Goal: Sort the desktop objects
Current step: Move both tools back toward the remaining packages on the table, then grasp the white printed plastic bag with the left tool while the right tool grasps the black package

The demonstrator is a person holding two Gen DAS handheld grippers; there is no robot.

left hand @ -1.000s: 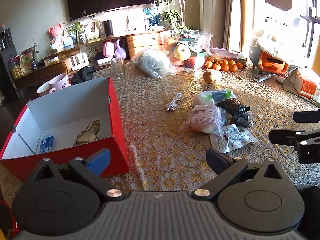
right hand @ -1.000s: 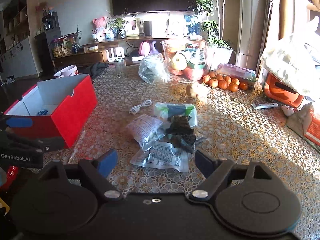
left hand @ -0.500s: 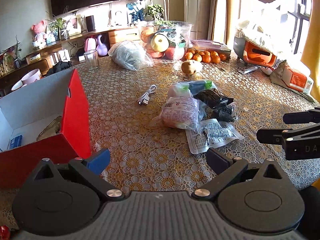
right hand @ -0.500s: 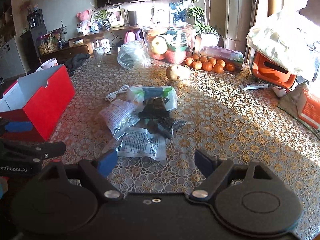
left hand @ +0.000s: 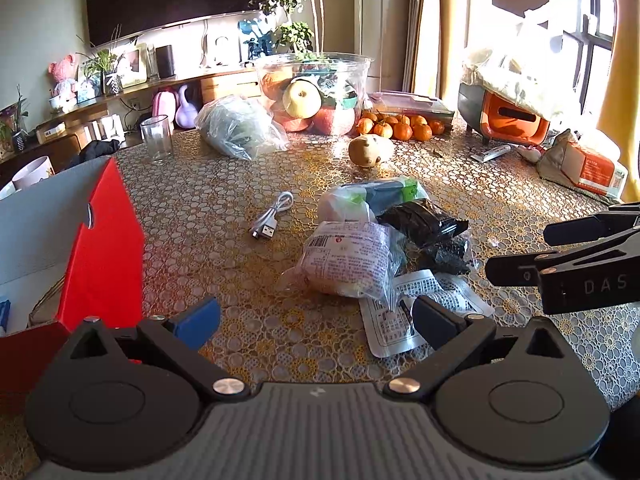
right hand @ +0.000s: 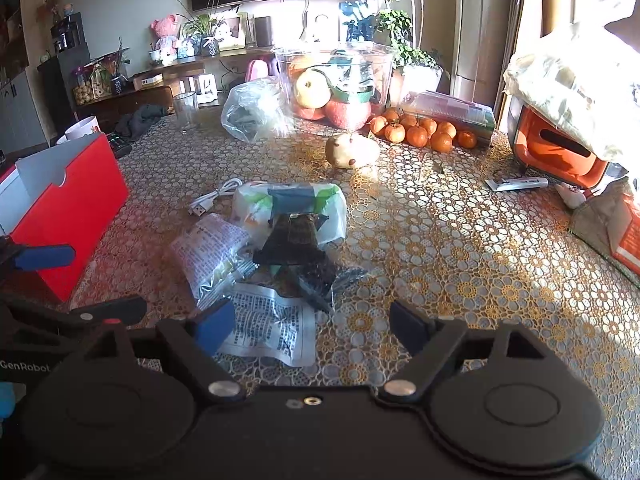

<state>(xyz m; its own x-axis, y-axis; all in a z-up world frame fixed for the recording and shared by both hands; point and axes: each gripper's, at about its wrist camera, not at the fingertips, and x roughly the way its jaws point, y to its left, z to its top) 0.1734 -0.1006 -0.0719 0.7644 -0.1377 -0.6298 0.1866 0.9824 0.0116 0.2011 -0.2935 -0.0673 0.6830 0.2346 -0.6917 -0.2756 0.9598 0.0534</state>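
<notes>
A pile of snack packets lies mid-table: a pinkish clear packet (left hand: 346,264), a black packet (left hand: 422,222), a green-and-white bag (left hand: 372,196) and a flat white printed sachet (left hand: 416,312). A white USB cable (left hand: 272,216) lies left of them. A red box (left hand: 100,248) stands open at the left. My left gripper (left hand: 316,316) is open and empty, just short of the pinkish packet. My right gripper (right hand: 312,326) is open and empty over the white sachet (right hand: 272,328), with the black packet (right hand: 294,240) ahead. The red box also shows in the right wrist view (right hand: 68,216).
At the back stand a clear bowl of fruit (left hand: 316,96), a clear plastic bag (left hand: 240,132), a drinking glass (left hand: 157,140), several tangerines (left hand: 400,128) and a potato (left hand: 370,151). An orange appliance (left hand: 512,120) and a paper bag (left hand: 580,164) sit at the right.
Both grippers have moved right and forward toward the packet pile. The red box has slid to the left edge of each view. Both grippers stay open.
</notes>
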